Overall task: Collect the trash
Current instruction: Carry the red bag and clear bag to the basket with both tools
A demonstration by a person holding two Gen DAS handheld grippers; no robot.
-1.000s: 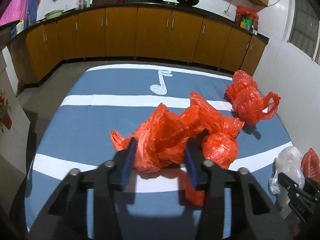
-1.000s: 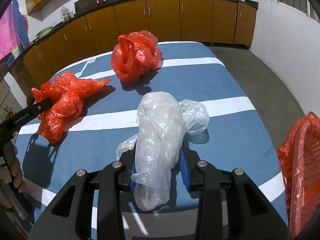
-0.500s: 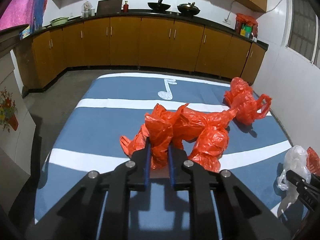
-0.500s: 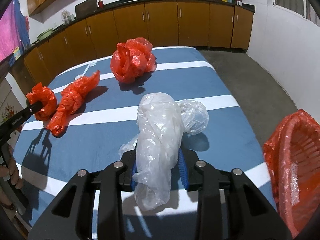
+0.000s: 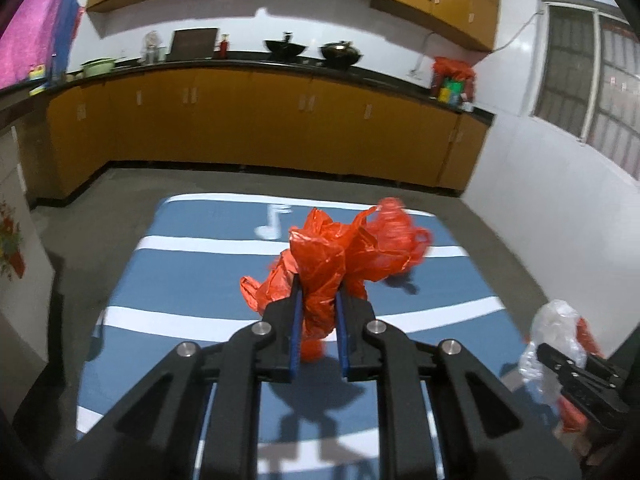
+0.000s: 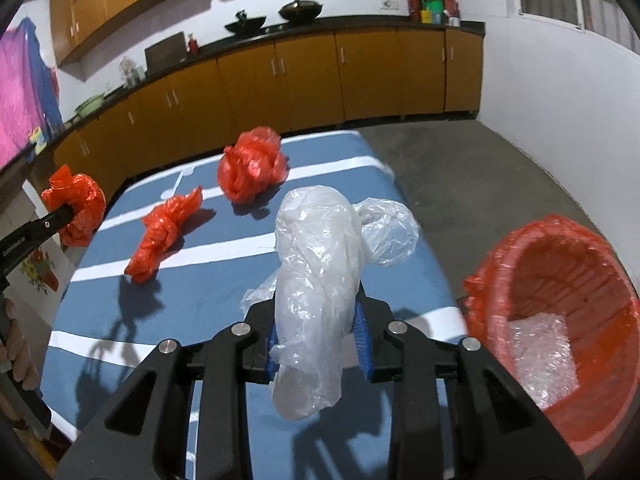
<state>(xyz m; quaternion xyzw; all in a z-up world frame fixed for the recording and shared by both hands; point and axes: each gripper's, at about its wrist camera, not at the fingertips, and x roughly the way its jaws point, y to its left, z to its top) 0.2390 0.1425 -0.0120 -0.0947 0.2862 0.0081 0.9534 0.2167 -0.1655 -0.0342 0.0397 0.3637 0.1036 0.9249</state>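
My left gripper (image 5: 318, 308) is shut on a crumpled red plastic bag (image 5: 320, 264) and holds it above the blue striped table (image 5: 180, 264); it also shows in the right wrist view (image 6: 76, 208). My right gripper (image 6: 320, 332) is shut on a clear plastic bag (image 6: 316, 272) raised over the table's right edge, and it also shows in the left wrist view (image 5: 554, 332). A red basket lined with a red bag (image 6: 560, 320) stands on the floor at right, with clear plastic inside. A twisted red bag (image 6: 164, 232) and a balled red bag (image 6: 252, 168) lie on the table.
Orange kitchen cabinets (image 5: 260, 120) run along the back wall under a dark counter. Grey floor (image 6: 460, 176) lies between the table and the white wall. The balled red bag shows behind my left gripper's load (image 5: 396, 240).
My left gripper has shut on the red bag and lifted it off the table. My right gripper has carried the clear bag up and towards the red basket.
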